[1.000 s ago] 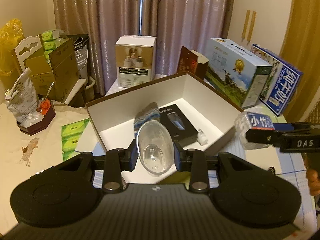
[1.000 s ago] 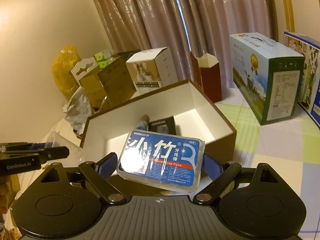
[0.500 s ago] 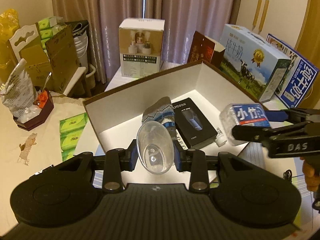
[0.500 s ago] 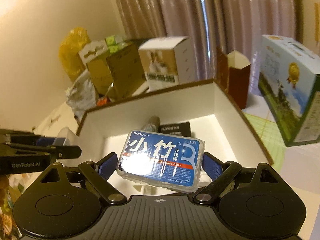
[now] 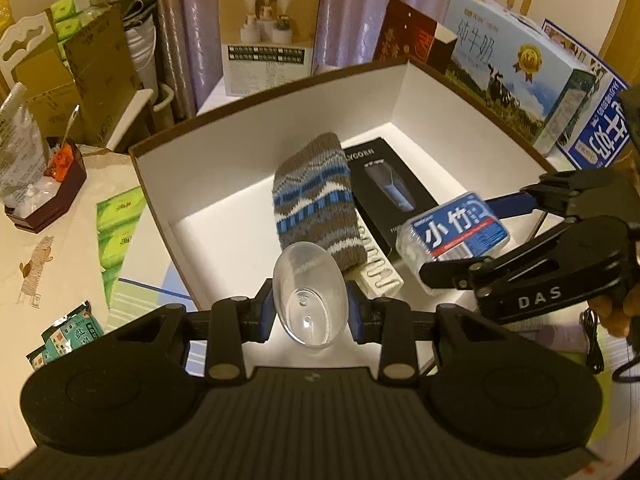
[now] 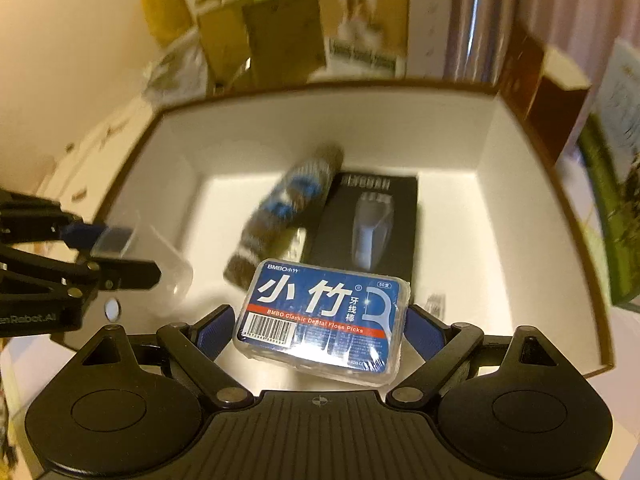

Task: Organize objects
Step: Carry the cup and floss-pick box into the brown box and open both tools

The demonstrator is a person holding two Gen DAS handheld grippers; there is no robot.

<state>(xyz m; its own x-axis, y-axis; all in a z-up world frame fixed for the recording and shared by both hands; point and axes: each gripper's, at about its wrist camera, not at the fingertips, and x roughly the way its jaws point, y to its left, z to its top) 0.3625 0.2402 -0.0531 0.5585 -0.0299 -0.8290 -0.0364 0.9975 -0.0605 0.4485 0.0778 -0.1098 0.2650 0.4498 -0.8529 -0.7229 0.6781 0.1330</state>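
A blue-labelled pack of floss picks (image 6: pixel 322 320) sits clamped between the blue pads of the right claw (image 6: pixel 320 330), held above the near right part of an open white-lined box (image 5: pixel 256 136). A clear plastic cup (image 5: pixel 309 294), mouth facing the camera, is gripped in the left claw (image 5: pixel 310 308) over the box's near edge. On the box floor lie a knitted brown, blue and white sock (image 5: pixel 316 204) and, just beside it on the right, a flat black carton picturing a shaver (image 5: pixel 390 188); a small white item (image 5: pixel 378 276) lies below them. The box rests on a counter (image 5: pixel 48 248) with green tissue packs (image 5: pixel 118 236) to its left and printed cartons behind, before a curtain (image 5: pixel 348 12).
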